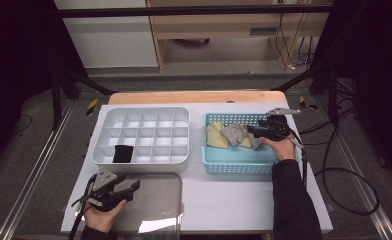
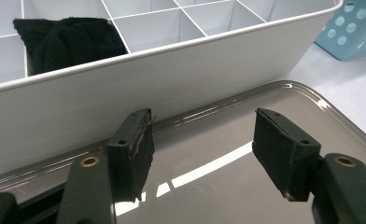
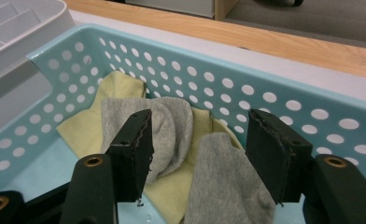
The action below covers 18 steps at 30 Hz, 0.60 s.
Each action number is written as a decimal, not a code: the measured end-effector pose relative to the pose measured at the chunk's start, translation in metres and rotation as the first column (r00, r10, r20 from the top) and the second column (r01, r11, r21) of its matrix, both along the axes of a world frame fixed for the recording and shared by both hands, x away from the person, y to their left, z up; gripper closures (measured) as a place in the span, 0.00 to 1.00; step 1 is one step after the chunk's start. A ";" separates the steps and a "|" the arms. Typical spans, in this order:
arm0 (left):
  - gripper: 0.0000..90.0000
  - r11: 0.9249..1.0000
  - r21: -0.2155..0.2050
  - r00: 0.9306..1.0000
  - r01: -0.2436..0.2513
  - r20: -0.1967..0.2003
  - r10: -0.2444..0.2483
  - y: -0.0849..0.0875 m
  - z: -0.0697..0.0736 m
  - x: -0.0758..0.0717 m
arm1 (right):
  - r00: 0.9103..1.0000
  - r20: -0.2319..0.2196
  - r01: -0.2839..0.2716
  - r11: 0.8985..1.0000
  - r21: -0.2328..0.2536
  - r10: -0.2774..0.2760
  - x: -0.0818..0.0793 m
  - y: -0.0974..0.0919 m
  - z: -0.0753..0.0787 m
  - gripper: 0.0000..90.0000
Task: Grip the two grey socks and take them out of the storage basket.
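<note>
High view, right gripper: the right gripper [image 1: 258, 132] hung over the blue basket [image 1: 239, 162], right at the grey sock [image 1: 235, 134]. It was the nearer one by far.
High view, left gripper: the left gripper [image 1: 131, 187] sat well apart, low over the shiny tray [image 1: 156, 202] near the white box [image 1: 140, 165].
Left gripper view: its jaws were wide apart with nothing in them. A black sock [image 2: 66, 42] lay in one cell of the white box.
Right gripper view, jaws: spread wide, gripping nothing yet.
Right gripper view, sock: the grey sock lay just past the jaws, on top of a yellow sock [image 3: 102, 121]. Its folded hump sat between the two tips. Its long side ran down toward the camera.
Next move, my guess: go down a bit, then squeeze the hump.
</note>
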<state>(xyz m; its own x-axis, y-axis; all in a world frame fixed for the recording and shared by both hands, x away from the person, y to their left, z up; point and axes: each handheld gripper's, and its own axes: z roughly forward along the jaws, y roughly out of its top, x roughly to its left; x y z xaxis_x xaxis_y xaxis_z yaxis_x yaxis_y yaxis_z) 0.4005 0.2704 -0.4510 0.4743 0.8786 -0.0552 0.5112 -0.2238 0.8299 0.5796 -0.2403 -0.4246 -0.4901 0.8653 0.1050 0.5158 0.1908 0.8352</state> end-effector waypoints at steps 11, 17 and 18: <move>0.42 1.000 0.007 1.000 -0.003 0.001 0.003 -0.001 -0.002 0.000 | 0.997 -0.069 0.025 0.998 -0.061 -0.029 0.005 -0.001 -0.014 0.47; 0.43 1.000 0.009 1.000 -0.001 0.000 0.001 0.000 -0.002 0.001 | 0.995 -0.091 0.025 0.996 -0.085 -0.033 0.006 0.000 -0.017 0.47; 0.43 1.000 0.011 1.000 -0.002 0.000 0.002 0.000 -0.003 0.001 | 0.994 -0.101 0.027 0.995 -0.097 -0.037 0.007 0.001 -0.019 0.48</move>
